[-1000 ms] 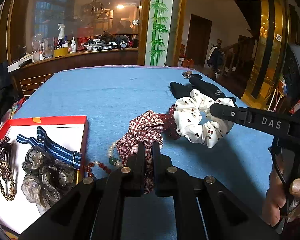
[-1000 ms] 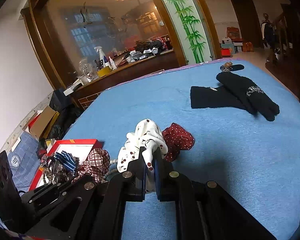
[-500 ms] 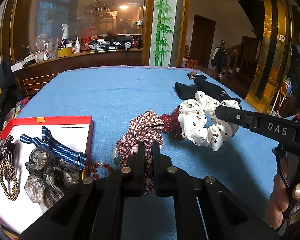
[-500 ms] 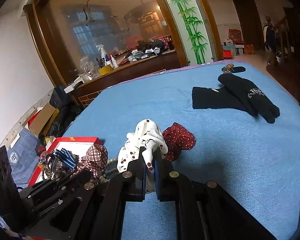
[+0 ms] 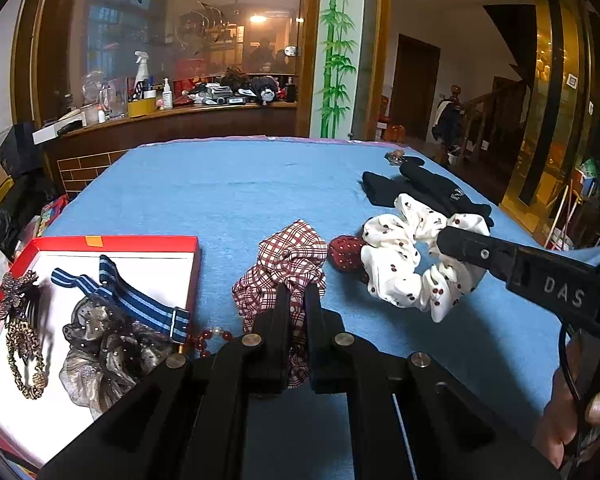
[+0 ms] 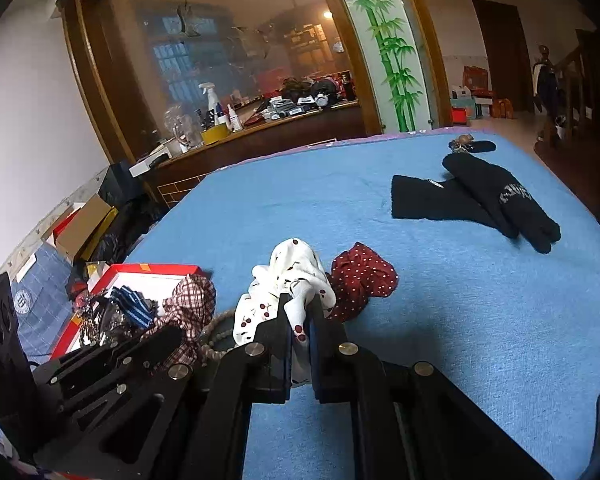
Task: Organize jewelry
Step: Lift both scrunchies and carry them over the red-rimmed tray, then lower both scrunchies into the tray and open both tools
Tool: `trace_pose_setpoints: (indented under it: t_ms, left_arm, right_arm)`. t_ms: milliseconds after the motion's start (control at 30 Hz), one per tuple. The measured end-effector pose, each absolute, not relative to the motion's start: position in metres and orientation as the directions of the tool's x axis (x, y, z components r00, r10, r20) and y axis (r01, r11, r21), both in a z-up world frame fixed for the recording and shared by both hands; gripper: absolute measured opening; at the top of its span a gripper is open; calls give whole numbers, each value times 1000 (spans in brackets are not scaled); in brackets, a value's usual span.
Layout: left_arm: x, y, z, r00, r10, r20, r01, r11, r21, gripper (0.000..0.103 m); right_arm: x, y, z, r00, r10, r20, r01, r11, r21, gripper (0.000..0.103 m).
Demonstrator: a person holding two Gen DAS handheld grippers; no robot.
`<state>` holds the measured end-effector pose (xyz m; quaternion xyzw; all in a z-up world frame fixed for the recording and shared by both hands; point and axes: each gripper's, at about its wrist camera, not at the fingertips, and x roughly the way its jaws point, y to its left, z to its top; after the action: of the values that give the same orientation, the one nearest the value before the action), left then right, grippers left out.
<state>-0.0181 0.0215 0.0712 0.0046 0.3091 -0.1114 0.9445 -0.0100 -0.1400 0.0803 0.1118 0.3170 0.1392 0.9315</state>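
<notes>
Blue tabletop open rightward, red box at left edge

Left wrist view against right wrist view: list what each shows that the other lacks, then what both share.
Only the left wrist view: the right hand on its handle, and the brown chain in the box. Only the right wrist view: the cardboard box and the blue checked cloth off the table. Both: the red box, checked scrunchie in the left tongs, white scrunchie in the right tongs, dark red scrunchie, black gloves.
</notes>
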Motion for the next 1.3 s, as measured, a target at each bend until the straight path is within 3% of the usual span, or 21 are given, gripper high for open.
trace_pose_setpoints:
  t_ms: [600, 1000, 1300]
  left_arm:
    - [-56, 63, 82, 822, -93, -562, 98, 995, -22, 6]
    - [-93, 163, 86, 836, 34, -548, -80, 995, -60, 7]
    - [-107, 240, 70, 804, 116, -584, -220, 969, -111, 7]
  right_arm:
    - [-37, -132, 89, 788, 365, -497, -236, 923, 305, 8]
    - [-75, -70, 109, 750, 486, -449, -397, 873, 284, 8]
    - [-76, -5, 108, 671, 565, -480, -503, 823, 264, 8]
